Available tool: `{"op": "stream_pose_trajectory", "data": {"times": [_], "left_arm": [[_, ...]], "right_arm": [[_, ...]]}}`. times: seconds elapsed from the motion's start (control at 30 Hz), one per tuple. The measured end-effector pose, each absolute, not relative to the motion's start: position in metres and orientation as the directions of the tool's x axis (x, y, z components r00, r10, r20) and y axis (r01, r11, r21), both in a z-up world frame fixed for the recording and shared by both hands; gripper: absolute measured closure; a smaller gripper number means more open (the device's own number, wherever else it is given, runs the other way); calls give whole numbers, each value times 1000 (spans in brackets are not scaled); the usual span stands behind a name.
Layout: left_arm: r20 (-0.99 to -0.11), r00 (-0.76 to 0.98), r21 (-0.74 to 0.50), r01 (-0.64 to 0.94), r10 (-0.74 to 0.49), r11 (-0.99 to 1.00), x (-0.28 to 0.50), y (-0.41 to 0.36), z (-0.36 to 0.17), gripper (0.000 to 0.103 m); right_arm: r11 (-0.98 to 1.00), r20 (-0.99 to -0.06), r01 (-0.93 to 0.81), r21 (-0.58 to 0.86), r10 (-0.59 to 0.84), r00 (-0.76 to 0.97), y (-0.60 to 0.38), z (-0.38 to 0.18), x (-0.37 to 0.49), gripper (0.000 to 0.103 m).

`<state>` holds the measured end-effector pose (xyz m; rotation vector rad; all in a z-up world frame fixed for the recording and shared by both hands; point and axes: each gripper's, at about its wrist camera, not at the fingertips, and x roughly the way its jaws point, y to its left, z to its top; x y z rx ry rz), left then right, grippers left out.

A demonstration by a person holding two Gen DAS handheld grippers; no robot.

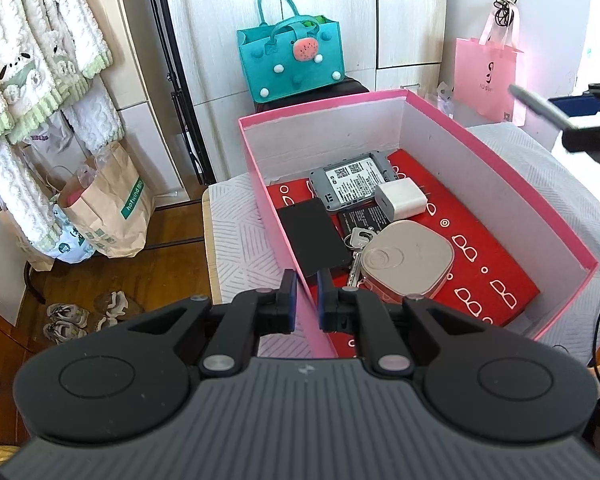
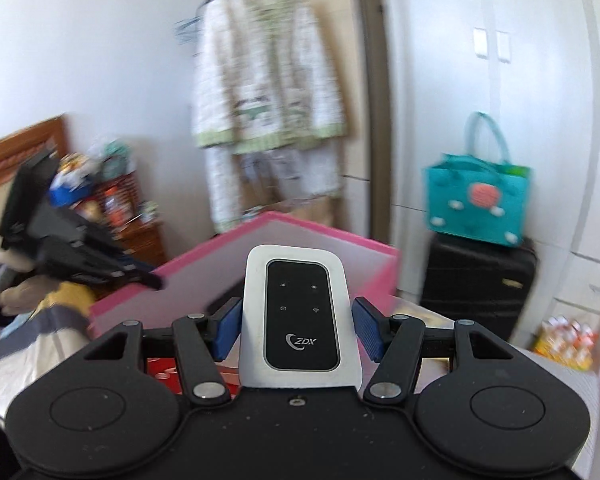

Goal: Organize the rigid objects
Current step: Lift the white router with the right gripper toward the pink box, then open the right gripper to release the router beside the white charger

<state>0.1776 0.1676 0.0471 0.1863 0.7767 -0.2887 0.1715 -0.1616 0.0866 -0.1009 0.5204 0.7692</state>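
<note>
A pink box (image 1: 500, 172) with a red patterned bottom stands on a white-covered table (image 1: 240, 248). Inside lie a grey device with a printed label (image 1: 352, 184), a white charger (image 1: 400, 200), a black flat pad (image 1: 314, 240), keys (image 1: 358, 248) and a silver tin (image 1: 408, 260). My left gripper (image 1: 305, 280) is shut on the box's near left wall. My right gripper (image 2: 296, 304) is shut on a white and black pocket router (image 2: 300, 316), held above the box (image 2: 300, 236). In the left wrist view the right gripper (image 1: 588, 136) shows blurred at the right edge.
A teal felt bag (image 1: 292, 60) sits on a black suitcase (image 2: 476, 280) behind the table. A pink bag (image 1: 488, 76) hangs at the back right. Paper bags (image 1: 108, 208), shoes (image 1: 68, 320) and hanging clothes (image 1: 28, 60) fill the left side.
</note>
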Motion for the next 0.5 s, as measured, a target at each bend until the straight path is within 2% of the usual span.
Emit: {"op": "stream_pose_trajectory", "data": {"times": [0.2, 0.37, 0.5], "left_arm": [[-707, 681, 58, 327, -192, 943, 176, 172, 47, 94], [-704, 681, 54, 333, -201, 941, 176, 173, 47, 94], [-703, 681, 55, 341, -206, 938, 176, 173, 46, 94]], "right_arm": [[656, -582, -754, -26, 603, 545, -99, 76, 184, 38], [619, -685, -786, -4, 570, 453, -71, 58, 211, 38], [674, -757, -739, 6, 486, 437, -60, 44, 223, 38]]}}
